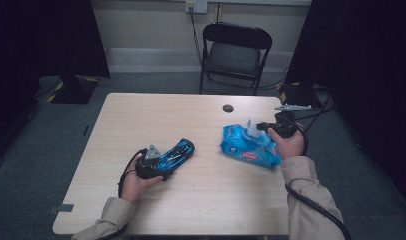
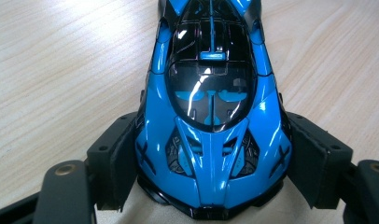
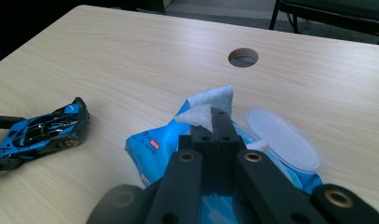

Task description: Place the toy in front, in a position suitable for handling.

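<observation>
**Car clamped at left, wipe pinched at right**

Sleeves come in from the bottom edge of the high view, each hand on a gripper. On the table (image 1: 201, 200) the left gripper (image 1: 163, 162) holds a blue toy car (image 1: 177, 153) lying at a slant near the middle. Well apart to its right lies a blue wipes pack (image 1: 248, 148), with the right gripper (image 1: 261, 127) at its top, where a pale wipe (image 1: 250, 129) sticks up. A chair (image 1: 234, 50) stands beyond the far edge. The right gripper's jaw tips are too small here to make out.

Looking along the left gripper (image 2: 211, 163), the car (image 2: 211, 126) sits between the two black jaws, whose pads press on both flanks, so the jaws stand wide but gripped. The car's far end is cut off by the top edge.

Looking along the right gripper (image 3: 218, 116), the jaws are fully closed, pinching the white wipe (image 3: 208, 105) that stands up out of the pack (image 3: 152, 147). The pack's clear lid (image 3: 283, 140) is flipped open to the right. The gripper's arms hide the pack's opening and most of its top. The car (image 3: 43, 128) lies far left with a jaw beside it.
</observation>
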### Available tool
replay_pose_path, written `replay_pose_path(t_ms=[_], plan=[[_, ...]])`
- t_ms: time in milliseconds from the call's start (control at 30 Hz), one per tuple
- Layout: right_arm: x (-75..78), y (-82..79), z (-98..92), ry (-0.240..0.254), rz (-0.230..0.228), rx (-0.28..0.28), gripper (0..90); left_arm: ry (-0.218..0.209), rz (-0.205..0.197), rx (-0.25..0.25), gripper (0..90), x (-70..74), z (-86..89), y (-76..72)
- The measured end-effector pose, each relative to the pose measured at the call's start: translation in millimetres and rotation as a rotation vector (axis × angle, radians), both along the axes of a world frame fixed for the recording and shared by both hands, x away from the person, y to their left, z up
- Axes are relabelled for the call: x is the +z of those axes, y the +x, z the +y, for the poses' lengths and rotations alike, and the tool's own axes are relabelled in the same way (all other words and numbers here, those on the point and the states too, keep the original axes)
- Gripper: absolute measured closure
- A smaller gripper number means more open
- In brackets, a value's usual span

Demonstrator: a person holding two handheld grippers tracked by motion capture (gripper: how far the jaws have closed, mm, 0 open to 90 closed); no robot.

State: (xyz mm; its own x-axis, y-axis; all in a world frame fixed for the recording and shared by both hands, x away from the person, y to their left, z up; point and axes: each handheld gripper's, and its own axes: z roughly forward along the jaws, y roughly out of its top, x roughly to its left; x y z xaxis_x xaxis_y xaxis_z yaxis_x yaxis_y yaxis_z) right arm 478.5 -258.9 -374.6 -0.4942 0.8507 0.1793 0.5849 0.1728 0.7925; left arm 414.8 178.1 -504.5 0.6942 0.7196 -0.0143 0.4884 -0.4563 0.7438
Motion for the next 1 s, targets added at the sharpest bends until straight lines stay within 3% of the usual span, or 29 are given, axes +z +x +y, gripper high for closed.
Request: replay_pose_path(t_ms=[500, 533, 1000], plan=[[22.6, -2.0, -1.6, 0.013, -0.045, -0.017, 90.0, -0.001, 0.0, 0.001, 25.5, 0.0, -0.1, 0.0], [24.1, -1.4, -1.6, 0.018, -0.045, -0.014, 90.0, -0.017, 0.0, 0.012, 25.5, -0.6, -1.0, -0.3], [32.7, 2.2, -1.2, 0.028, -0.063, -0.022, 90.0, -0.017, -0.001, 0.012, 25.6, -0.6, -1.0, -0.4]])
